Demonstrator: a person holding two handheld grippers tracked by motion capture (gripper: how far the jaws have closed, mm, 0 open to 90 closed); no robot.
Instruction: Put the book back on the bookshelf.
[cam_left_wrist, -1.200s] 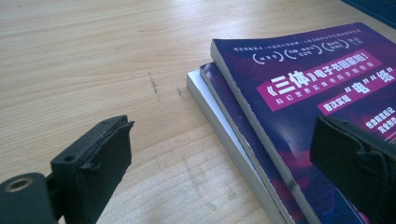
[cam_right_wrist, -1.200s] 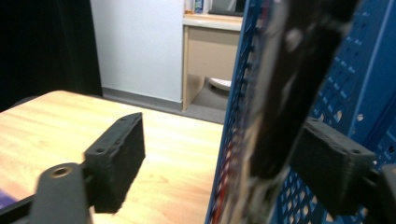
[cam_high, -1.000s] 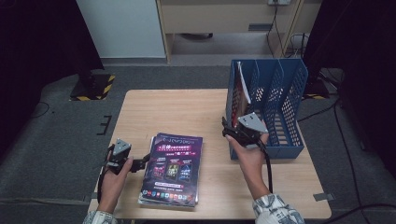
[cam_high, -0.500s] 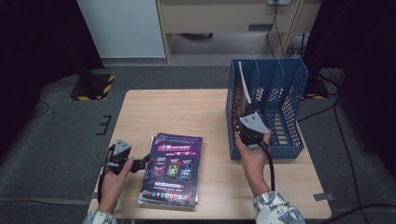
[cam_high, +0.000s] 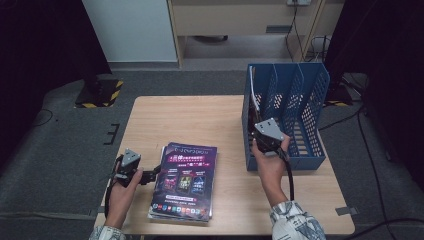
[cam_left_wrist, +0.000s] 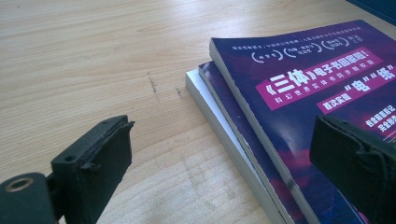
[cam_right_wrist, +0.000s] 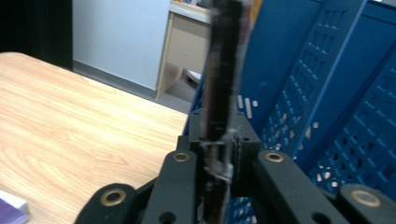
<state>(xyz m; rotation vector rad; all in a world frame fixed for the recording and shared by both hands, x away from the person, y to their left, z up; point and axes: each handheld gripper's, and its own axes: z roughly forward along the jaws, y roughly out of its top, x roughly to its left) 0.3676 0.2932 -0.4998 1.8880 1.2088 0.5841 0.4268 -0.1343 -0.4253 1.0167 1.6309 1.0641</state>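
Filing is in hand: right gripper (cam_right_wrist: 219, 154) jaws, just closed, are clamped on an upright book (cam_right_wrist: 225, 70) at the blue rack (cam_high: 295, 110); left gripper (cam_left_wrist: 224, 163) is held wide open by the stack (cam_high: 184, 181); seating the book comes next.

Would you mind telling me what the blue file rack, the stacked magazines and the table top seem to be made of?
Blue file rack: probably moulded plastic, matt, judging by its uniform colour and perforated dividers. Magazines: paper with glossy printed covers; white page edges show in the left gripper view. Table top: pale wood or wood-look laminate, matt, with visible grain and small scuffs.
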